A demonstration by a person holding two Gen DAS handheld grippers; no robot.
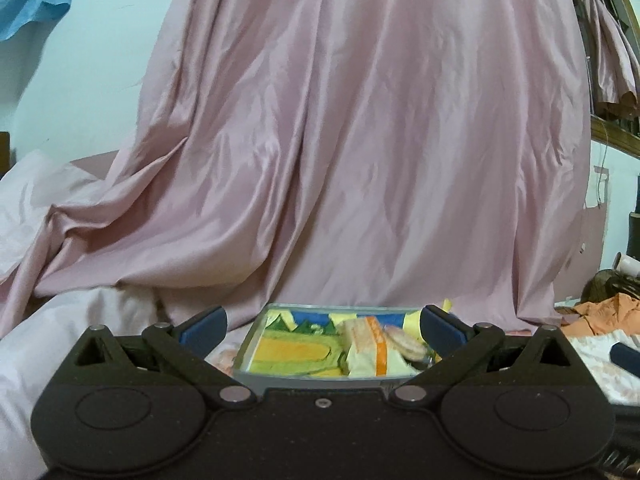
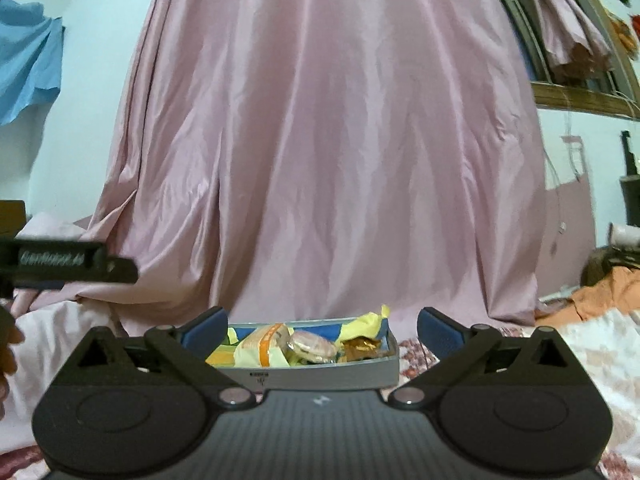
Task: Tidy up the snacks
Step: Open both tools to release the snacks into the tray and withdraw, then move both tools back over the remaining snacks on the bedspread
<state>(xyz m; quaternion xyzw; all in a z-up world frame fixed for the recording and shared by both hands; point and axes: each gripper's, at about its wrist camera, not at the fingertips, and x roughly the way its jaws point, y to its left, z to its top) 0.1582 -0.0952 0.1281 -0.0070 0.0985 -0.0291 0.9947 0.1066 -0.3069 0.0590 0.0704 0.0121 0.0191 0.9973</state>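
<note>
Both hand-held grippers spread wide, nothing between the fingers: left hand-held gripper [image 1: 322,326] and right hand-held gripper [image 2: 320,326] each hover low in front of the tray [image 2: 320,378], which sits on a bed with a floral sheet [image 2: 416,350]. Tray already holds snacks, bunched to its right side: a cream packet with an orange stripe [image 2: 262,346], a round pink-wrapped biscuit [image 2: 312,347], a brown-gold wrapped sweet [image 2: 360,346], and a yellow wrapper [image 2: 366,326] sticking up past the back rim. Left half of the tray floor is bare, printed pattern showing [image 1: 288,350]. My read: the step is sorting what's in the tray, likely spreading it into the free left side. Doing it well: take one item at a time, come down from above, close on the packet body rather than a loose wrapper flap, keep the other gripper clear. Crinkly wrappers will probably slip or drag neighbours. Soft bed means the tray may tip if pushed. Behind it all, a pink curtain [image 2: 320,140] and pale wall [image 2: 100,32].
</note>
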